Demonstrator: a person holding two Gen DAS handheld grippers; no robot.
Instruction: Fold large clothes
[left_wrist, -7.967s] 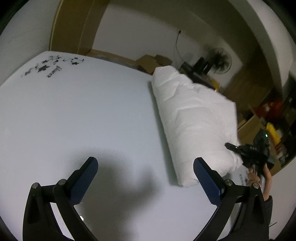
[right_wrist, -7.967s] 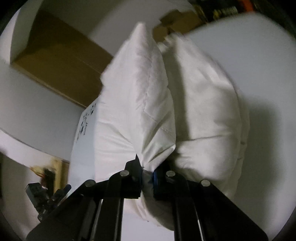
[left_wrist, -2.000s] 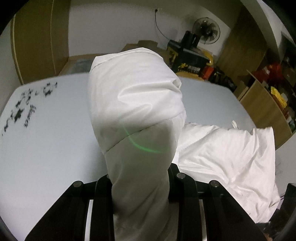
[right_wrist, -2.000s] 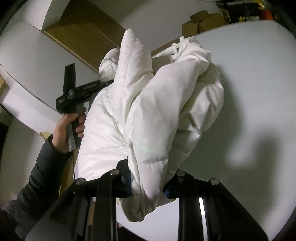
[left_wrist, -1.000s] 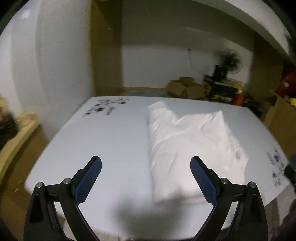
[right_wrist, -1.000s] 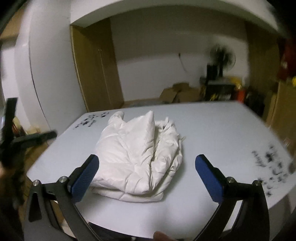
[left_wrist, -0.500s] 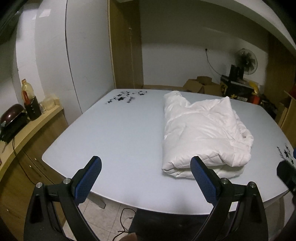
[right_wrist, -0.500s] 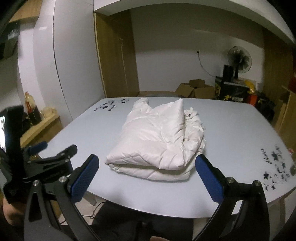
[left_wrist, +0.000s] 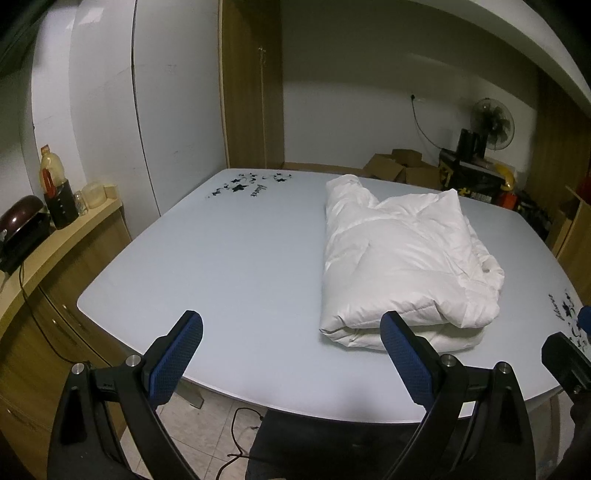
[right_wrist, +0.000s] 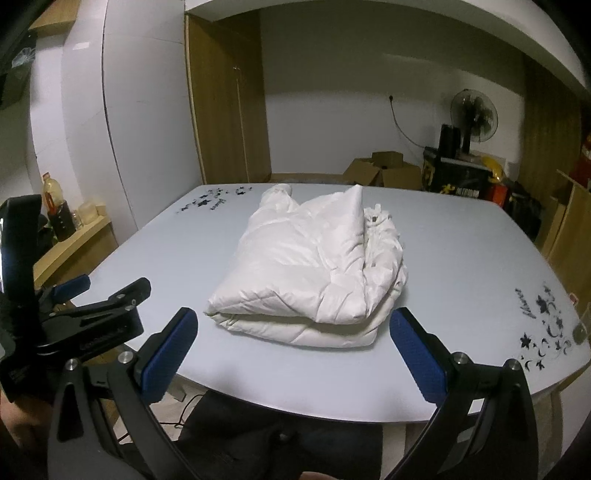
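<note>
Table (left_wrist: 240, 258): black star decals with one cursive word at 11 o'clock corner (left_wrist: 257, 190) and another at 3 o'clock edge (right_wrist: 521, 303); both too small to read. Black box (right_wrist: 458, 177) beyond table, yellow print, illegible.

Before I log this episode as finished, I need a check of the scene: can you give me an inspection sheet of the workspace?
Surface: pale table, black star decals at two corners, otherwise bare.
Job's things: white puffy jacket lies folded in a layered bundle on the table, nothing gripping it.
Clutter: nothing seen on the table.
Grippers: left gripper and right gripper both have jaws wide open, empty, held back over the near edge.
Cables: a thin cord on the tiled floor under the table; another hangs down the far wall.
Surroundings: side counter with a bottle and jars, cardboard boxes, standing fan, wooden cabinets.
</note>
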